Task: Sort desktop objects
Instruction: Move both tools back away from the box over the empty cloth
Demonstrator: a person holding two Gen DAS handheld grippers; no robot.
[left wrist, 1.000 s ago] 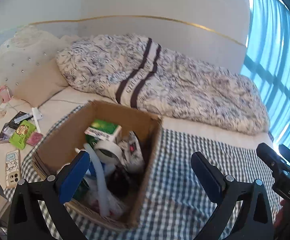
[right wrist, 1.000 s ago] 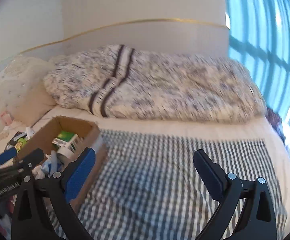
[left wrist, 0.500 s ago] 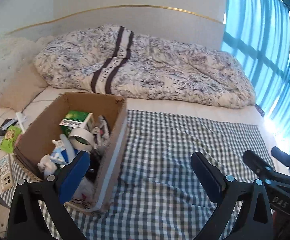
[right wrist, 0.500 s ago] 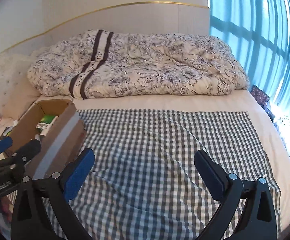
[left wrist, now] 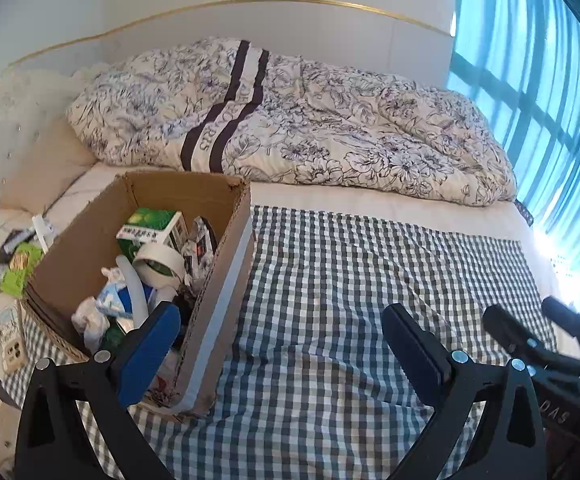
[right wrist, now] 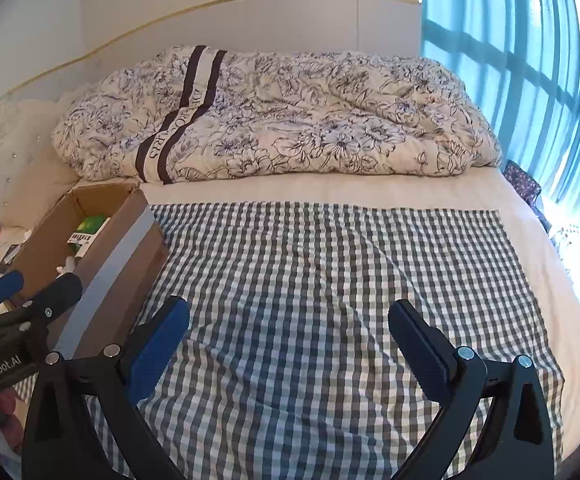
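An open cardboard box (left wrist: 231, 236) (right wrist: 121, 248) stands at the left of a checked cloth (left wrist: 350, 300) (right wrist: 330, 280) on the bed. Inside lie a green and white carton (left wrist: 151, 228), a roll of white tape (left wrist: 157, 266), a white tube and crumpled wrappers. My left gripper (left wrist: 277, 340) hangs open over the cloth, its left finger in front of the box's near corner. My right gripper (right wrist: 287, 340) is open above the bare cloth, to the right of the box. Neither holds anything.
A floral duvet (left wrist: 290, 120) is bunched along the far side of the bed. Small items, a green packet (left wrist: 19, 266) and a phone (left wrist: 11, 336), lie left of the box by the pillow (left wrist: 41, 168). A blue curtain (right wrist: 530, 60) covers the window at right.
Both grippers have pulled back and swung right. The box has shifted left in both views and more of the checked cloth shows. Both stay open.
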